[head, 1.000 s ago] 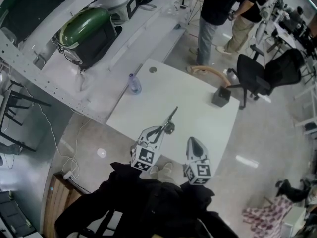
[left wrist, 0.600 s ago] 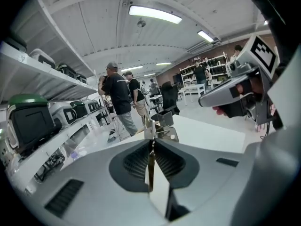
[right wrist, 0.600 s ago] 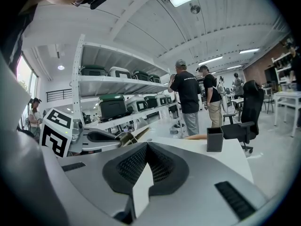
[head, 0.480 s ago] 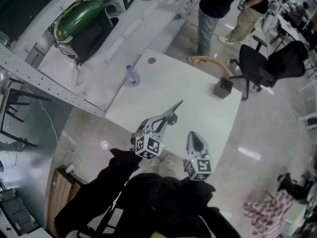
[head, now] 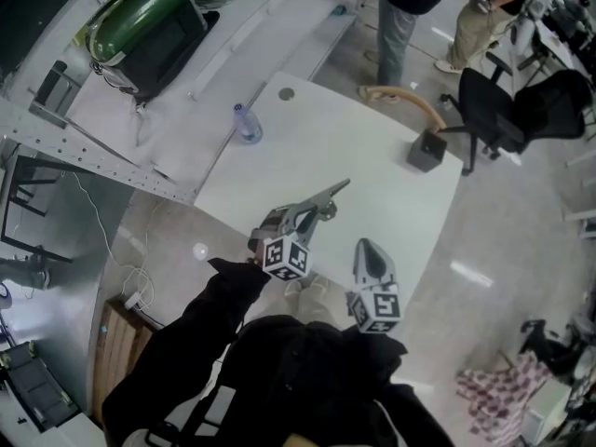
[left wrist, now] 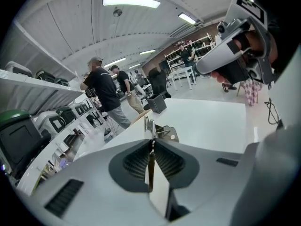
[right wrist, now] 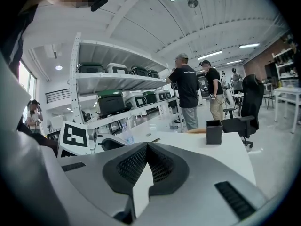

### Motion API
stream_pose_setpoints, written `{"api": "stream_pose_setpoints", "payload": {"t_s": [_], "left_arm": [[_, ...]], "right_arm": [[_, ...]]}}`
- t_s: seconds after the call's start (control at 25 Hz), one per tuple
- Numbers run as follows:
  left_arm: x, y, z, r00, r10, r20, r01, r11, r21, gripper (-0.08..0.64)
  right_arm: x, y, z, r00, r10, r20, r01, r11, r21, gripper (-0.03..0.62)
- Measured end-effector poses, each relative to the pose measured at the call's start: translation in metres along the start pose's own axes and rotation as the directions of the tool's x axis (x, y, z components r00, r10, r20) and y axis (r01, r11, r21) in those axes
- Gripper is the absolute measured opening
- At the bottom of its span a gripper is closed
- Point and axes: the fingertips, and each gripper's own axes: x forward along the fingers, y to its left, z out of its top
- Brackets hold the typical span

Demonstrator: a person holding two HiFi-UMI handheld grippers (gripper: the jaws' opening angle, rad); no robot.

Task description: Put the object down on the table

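My left gripper (head: 312,210) hangs over the near edge of the white table (head: 382,170), shut on a thin metal tool (head: 333,194) that sticks out forward and to the right. In the left gripper view the jaws (left wrist: 151,142) are pressed together on the tool's flat blade (left wrist: 149,127), and a metal part with a hole shows just past them. My right gripper (head: 369,254) is lower right of it, near the table's front corner. Its jaws (right wrist: 146,147) are shut with nothing between them.
A black square holder (head: 425,150) stands at the table's far right and a clear bottle (head: 246,125) at its far left edge. Beyond the table are a curved wooden piece (head: 405,98), a black office chair (head: 494,110) and two standing people (head: 400,7). Shelving with machines runs along the left.
My left gripper has risen and moved slightly forward over the table edge, and the tool now points more to the right. The right gripper has barely moved.
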Motion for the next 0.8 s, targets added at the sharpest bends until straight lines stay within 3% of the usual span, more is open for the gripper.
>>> {"api": "stream_pose_setpoints", "payload": {"t_s": [0.8], "left_arm": [[0.062,-0.035,-0.049,0.990,-0.064,-0.127,0.087,0.979,0.183,0.031]], "right_arm": [[0.000,-0.019,-0.018,0.999,-0.028,-0.036,0.029,0.999,0.033,0.002]]}}
